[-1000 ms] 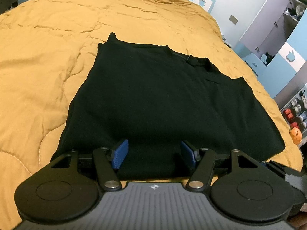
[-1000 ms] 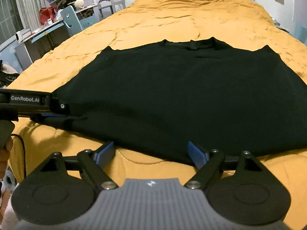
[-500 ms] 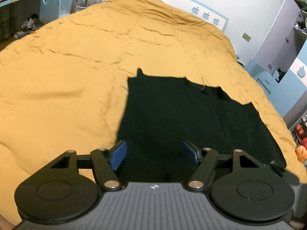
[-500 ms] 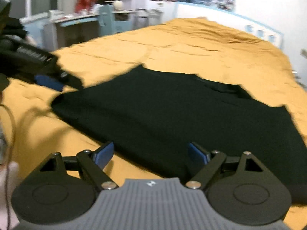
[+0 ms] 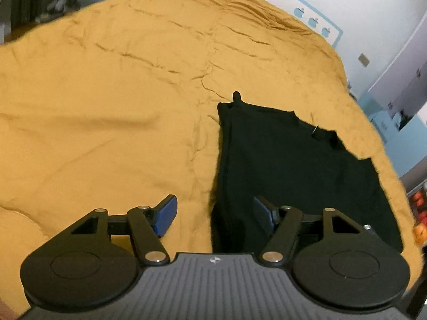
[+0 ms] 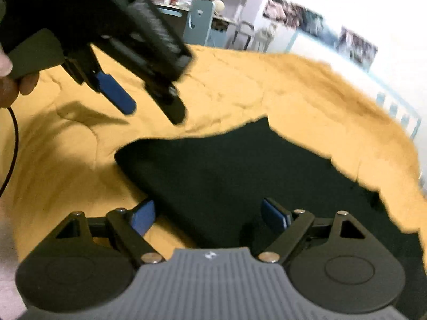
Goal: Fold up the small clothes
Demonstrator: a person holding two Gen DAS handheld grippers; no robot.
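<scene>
A black shirt (image 5: 293, 165) lies flat on the mustard bedspread (image 5: 106, 106), collar at the far side. My left gripper (image 5: 213, 205) hovers over the shirt's left edge. It stands wide and its jaws are closing slightly, with nothing pressed between the blue pads. In the right wrist view the shirt (image 6: 240, 176) runs off to the right. My right gripper (image 6: 208, 206) is open above its near left part and grips nothing. The left gripper (image 6: 149, 109) hangs in the air at the upper left, clear of the cloth.
The bedspread (image 6: 267, 93) stretches wide around the shirt. A desk, a blue chair (image 6: 198, 21) and shelves stand beyond the bed. A hand (image 6: 16, 85) and a cable (image 6: 13, 146) are at the left edge. Cabinets (image 5: 395, 80) line the right wall.
Both grippers have drawn back from the shirt's near hem and shifted left. The left gripper has risen off the cloth. The right view has rolled and is blurred.
</scene>
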